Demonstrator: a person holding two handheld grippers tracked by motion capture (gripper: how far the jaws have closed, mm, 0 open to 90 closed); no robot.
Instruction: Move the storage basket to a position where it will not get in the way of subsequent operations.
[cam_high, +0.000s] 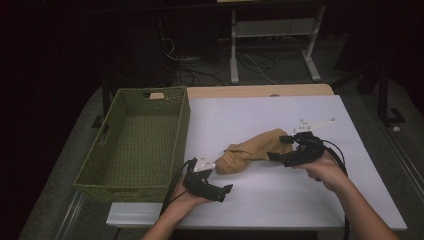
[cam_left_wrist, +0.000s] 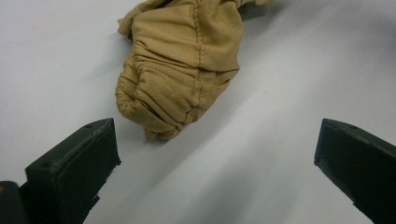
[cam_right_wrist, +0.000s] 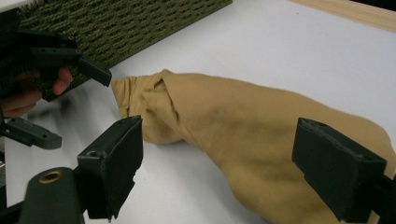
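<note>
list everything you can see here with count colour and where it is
cloth: one, tan, bunched on the table between the two grippers
basket: one, green woven, on the table's left part, nothing visible inside
table: one, white top with a wooden strip along its far edge
desk frame: one, white, on the floor beyond the table
cables: several, dark and white, on the floor behind
left gripper: one, black, jaws open, near the cloth's gathered end, not touching it
right gripper: one, black, jaws open, over the cloth's wider end
hands: two, one holding each gripper
</note>
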